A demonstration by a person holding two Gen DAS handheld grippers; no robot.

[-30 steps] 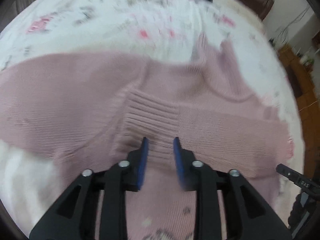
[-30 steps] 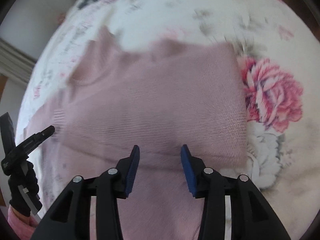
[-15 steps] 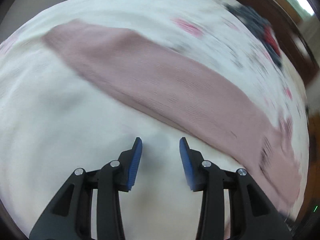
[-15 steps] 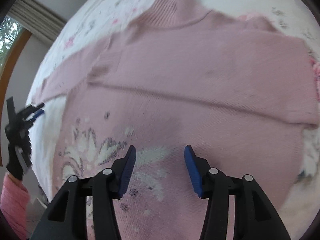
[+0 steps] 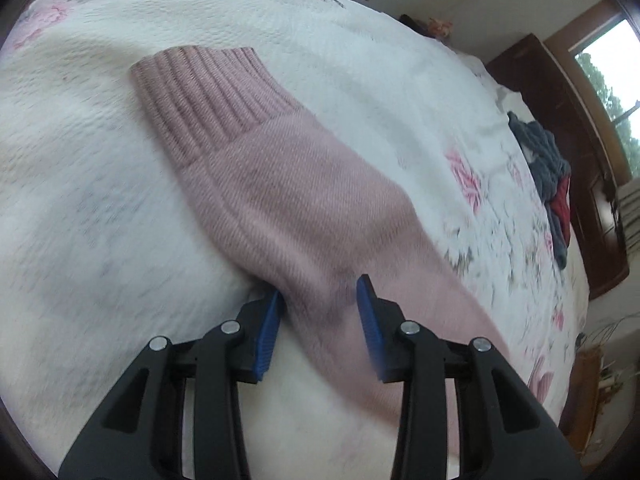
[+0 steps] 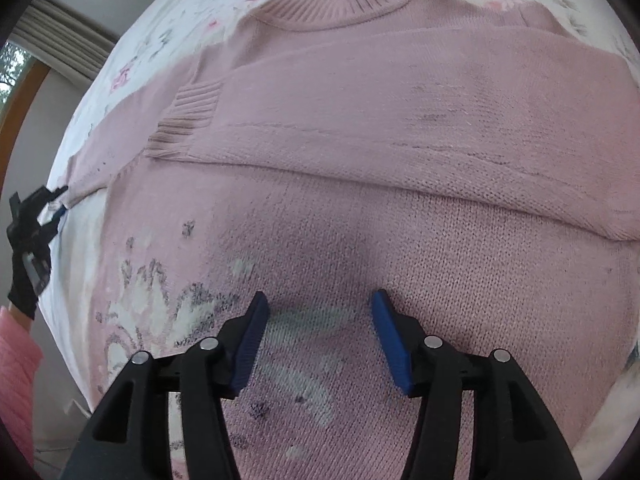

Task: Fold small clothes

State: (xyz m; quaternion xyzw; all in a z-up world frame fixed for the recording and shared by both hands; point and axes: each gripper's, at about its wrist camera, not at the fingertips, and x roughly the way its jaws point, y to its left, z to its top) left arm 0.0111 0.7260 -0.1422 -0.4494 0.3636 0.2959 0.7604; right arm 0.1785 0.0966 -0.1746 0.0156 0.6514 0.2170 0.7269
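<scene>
**Left sleeve lies ahead of the left hand-held gripper, ready to be taken**

The pink knitted sweater with a ribbed high collar (image 6: 360, 128) lies flat on the bed, front side up, with a white and grey pattern on its lower part. One sleeve is already folded across the chest, and its ribbed cuff (image 6: 188, 120) rests on the body of the sweater. The other long pink sleeve (image 5: 304, 216) is stretched out on the white quilted bedspread with pink flowers (image 5: 80, 220). Its long axis runs diagonally away from the left hand-held gripper (image 5: 318, 300), with the ribbed cuff end (image 5: 208, 96) at the far upper left.

The left hand-held gripper is released, and its blue fingers stand on both sides of the sleeve, at its middle part. It is clearly the nearer one to this sleeve. The right hand-held gripper (image 6: 316, 312) is also released and hovers over the patterned lower body of the sweater, holding nothing.

I judge that the coming move is to close on the sleeve and carry it across the chest. A pile of dark clothes (image 5: 548, 168) lies far away on the bed.
</scene>
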